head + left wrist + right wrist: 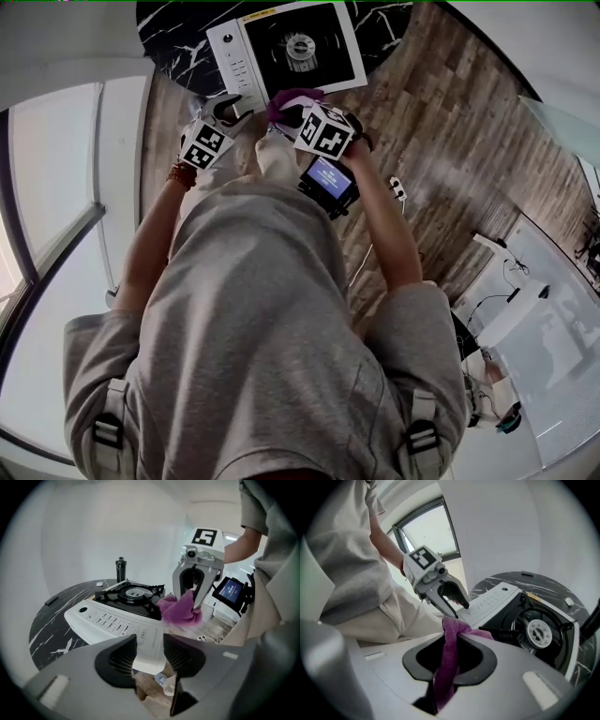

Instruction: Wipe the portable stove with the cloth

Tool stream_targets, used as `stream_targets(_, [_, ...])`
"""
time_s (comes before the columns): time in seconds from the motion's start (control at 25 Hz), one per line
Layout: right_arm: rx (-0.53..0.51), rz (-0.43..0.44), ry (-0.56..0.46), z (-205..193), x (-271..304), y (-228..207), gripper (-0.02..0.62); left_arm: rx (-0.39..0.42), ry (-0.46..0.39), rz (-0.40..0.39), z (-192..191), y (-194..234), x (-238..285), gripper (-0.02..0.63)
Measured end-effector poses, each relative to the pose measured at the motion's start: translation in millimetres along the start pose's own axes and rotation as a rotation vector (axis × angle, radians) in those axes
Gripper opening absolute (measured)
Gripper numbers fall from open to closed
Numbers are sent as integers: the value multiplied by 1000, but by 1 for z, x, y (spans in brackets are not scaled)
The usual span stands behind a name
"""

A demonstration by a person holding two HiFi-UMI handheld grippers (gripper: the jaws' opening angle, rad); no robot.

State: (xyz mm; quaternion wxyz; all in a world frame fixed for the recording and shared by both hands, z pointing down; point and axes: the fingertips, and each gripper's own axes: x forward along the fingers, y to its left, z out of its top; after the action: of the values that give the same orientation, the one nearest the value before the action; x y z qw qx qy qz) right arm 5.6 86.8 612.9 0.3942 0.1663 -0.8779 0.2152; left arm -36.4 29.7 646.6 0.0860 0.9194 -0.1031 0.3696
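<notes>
The white portable stove (225, 52) with a black burner top stands on a round black marble table (178, 37). My left gripper (230, 105) is at the stove's near left corner. In the left gripper view that white corner (149, 653) fills the gap between the jaws, and both pads lie against it. My right gripper (291, 111) is shut on a purple cloth (292, 97) at the stove's near edge. The cloth (450, 667) runs down between its jaws. Its bunched end (180, 611) hangs beside the burner grate (133, 592).
A small black canister (121, 569) stands on the table behind the stove. The table edge is close to the person's legs, with wooden floor (450, 141) to the right. A small lit screen (328, 178) is mounted on the right gripper. White furniture (511, 319) stands far right.
</notes>
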Motion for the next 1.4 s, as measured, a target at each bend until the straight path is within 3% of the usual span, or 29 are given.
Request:
stream_targets(0.16, [33,1,-223,36,-48,-6,80,-3,-15,2,11,-6,0,202])
stream_targets(0.28, [39,-109,-342,61,-84,-25,80,-17,-59,-3,24,-4,-14,201])
stream_targets(0.52, [33,-422,-361,51,-164,-76,80,5,-173,16,52,0,-28,202])
stream_targets(0.72, [-38,-578,-301,23,-219,-165,80,20,-188,89,65,5,-26,204])
stream_targets(0.88, [-173,-510,-188,-6,-214,-217,80,-46,-122,123,47,-8,-7,210])
stream_targets(1.08, [-370,-336,-52,-25,-172,-255,80,-231,-93,279,39,-12,-3,218])
stream_targets(1.4, [-537,-249,74,-31,-125,-303,80,-249,-32,340,36,-28,20,222])
